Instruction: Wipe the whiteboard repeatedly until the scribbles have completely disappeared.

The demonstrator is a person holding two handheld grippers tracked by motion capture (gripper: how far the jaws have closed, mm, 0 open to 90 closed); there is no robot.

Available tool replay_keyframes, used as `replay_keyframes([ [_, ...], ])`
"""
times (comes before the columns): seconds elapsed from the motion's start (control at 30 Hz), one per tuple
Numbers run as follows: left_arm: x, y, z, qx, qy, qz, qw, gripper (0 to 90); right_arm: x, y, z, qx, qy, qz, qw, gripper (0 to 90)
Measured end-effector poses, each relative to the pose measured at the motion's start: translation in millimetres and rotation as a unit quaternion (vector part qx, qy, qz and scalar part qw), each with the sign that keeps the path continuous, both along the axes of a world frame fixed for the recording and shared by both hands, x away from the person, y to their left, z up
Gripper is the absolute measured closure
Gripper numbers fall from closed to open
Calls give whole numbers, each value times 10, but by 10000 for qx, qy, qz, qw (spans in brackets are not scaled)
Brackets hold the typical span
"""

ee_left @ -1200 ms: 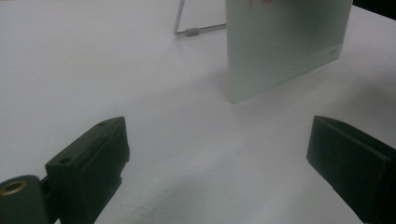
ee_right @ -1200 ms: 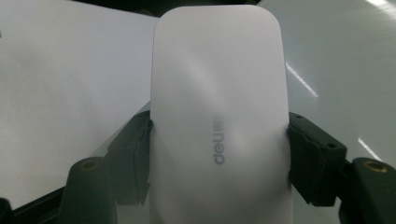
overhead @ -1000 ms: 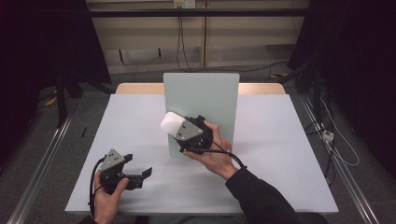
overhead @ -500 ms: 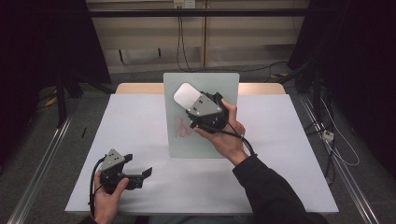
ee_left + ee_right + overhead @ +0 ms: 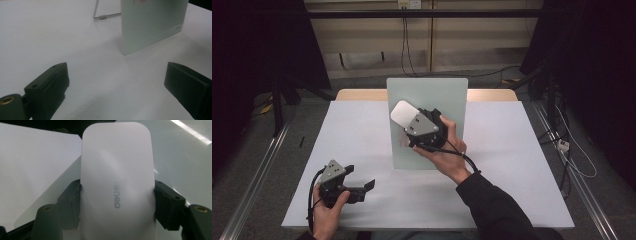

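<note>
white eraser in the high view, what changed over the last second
The right tongs, shut on the white eraser, carried it up the pale green board toward its top left. The left tongs stayed open and still, low on the table.

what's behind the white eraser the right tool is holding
The pale green board stands upright behind the white eraser. The eraser covers part of its face, so any marks there are hidden.
</note>
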State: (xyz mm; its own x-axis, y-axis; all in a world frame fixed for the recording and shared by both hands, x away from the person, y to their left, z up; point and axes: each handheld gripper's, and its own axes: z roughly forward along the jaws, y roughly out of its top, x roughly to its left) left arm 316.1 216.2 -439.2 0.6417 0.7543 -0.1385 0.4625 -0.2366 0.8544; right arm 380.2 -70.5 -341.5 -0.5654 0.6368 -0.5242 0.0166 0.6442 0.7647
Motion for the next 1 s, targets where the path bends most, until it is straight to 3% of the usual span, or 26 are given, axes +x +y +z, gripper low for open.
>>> replay_keyframes([
  [0.3,2,4,-1,8,0,4,10000,56,-147,149,-380,-343,388,358,9980,315],
  [0.5,1,3,-1,8,0,2,10000,56,-197,157,-504,-506,540,487,9961,316],
  [0.63,-2,5,0,-16,1,21,10000,56,-187,120,-456,-501,509,428,9965,316],
  [1.0,0,4,1,7,4,3,10000,56,-114,-116,-170,-185,200,-10,9996,316],
])
